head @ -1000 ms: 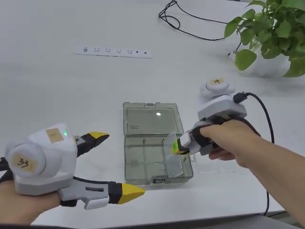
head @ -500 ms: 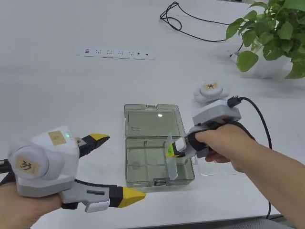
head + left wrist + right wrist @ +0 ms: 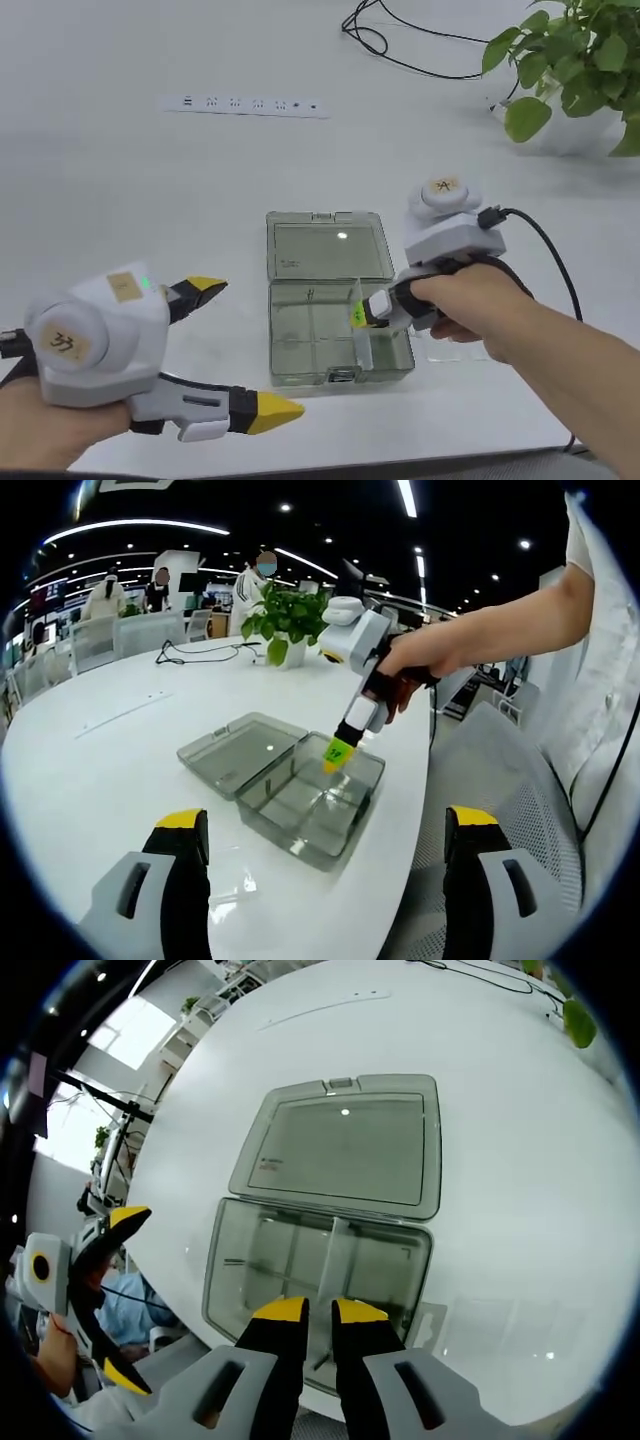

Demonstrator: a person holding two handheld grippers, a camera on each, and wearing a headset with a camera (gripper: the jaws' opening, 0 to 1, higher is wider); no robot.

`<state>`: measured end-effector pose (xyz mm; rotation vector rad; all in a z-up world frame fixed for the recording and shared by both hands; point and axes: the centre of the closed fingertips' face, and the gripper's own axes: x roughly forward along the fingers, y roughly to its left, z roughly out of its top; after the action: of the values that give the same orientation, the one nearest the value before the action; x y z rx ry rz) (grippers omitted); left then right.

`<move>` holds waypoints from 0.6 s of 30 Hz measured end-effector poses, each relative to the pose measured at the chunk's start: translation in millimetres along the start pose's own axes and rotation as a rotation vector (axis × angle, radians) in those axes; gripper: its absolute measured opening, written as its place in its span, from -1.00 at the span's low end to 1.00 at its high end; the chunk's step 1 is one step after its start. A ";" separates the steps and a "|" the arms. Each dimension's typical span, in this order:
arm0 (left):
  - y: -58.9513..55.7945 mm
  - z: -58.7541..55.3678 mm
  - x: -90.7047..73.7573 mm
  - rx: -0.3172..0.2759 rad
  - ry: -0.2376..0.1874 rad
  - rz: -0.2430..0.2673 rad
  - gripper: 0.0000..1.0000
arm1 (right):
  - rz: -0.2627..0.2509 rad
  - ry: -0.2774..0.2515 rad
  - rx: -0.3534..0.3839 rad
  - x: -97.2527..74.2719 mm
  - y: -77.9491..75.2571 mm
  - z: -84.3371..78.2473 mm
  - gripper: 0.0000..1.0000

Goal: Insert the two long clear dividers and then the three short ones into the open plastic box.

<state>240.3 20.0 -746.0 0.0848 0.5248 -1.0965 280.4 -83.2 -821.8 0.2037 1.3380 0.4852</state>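
The open smoky plastic box (image 3: 335, 345) lies mid-table with its lid (image 3: 329, 250) flat behind the tray. My right gripper (image 3: 358, 318) is shut on a clear divider (image 3: 362, 345) that stands on edge in the tray's right part. From the right gripper view the divider (image 3: 333, 1252) runs up from between the yellow tips of the right gripper (image 3: 320, 1310) across the tray (image 3: 245, 1265). Faint lines of other dividers cross the tray floor. My left gripper (image 3: 240, 348) hovers open left of the box, holding nothing. In the left gripper view the left gripper (image 3: 325, 825) faces the box (image 3: 290, 790).
More clear dividers (image 3: 455, 350) lie flat on the table just right of the box. A white power strip (image 3: 245, 103), black cable (image 3: 400, 50) and a potted plant (image 3: 580, 60) sit at the back. The table's front edge runs close behind both grippers.
My right gripper has brought the divider down and left into the tray, and it now stands more upright. The left gripper has stayed open in place.
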 end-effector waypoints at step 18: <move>3.2 1.3 -4.7 -0.020 0.006 0.043 0.98 | 0.073 -0.069 -0.090 -7.2 3.2 3.3 -0.69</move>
<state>241.9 24.9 -743.3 0.0818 0.5374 -1.0495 281.8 -83.1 -813.4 0.1935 1.2413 0.5935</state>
